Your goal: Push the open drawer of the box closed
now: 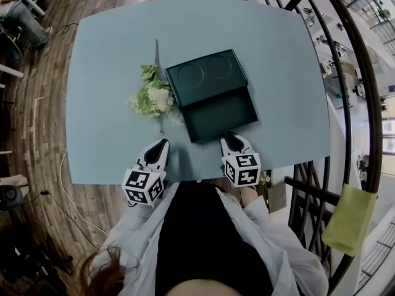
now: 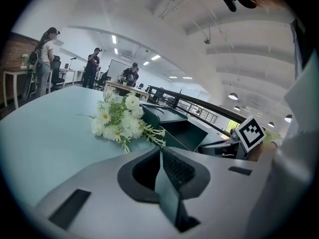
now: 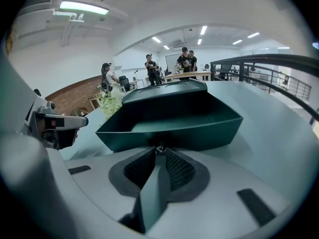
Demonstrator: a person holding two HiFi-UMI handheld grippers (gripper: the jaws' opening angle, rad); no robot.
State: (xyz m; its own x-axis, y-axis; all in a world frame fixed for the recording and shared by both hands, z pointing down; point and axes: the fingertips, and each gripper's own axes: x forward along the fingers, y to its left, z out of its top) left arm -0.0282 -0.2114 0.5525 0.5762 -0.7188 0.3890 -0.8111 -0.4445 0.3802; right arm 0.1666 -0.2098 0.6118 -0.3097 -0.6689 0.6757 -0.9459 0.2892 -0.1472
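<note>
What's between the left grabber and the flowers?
Only bare table. In the head view the left gripper sits short of the flowers, with nothing in the gap; the left gripper view shows the same.

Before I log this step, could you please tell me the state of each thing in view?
Drawer: open, pulled out of the box, empty.
Right gripper: jaws together, tips at the drawer's front wall.
Left gripper: jaws together, empty, clear of the box.
Flower bouquet: lying on the table beside the box.
</note>
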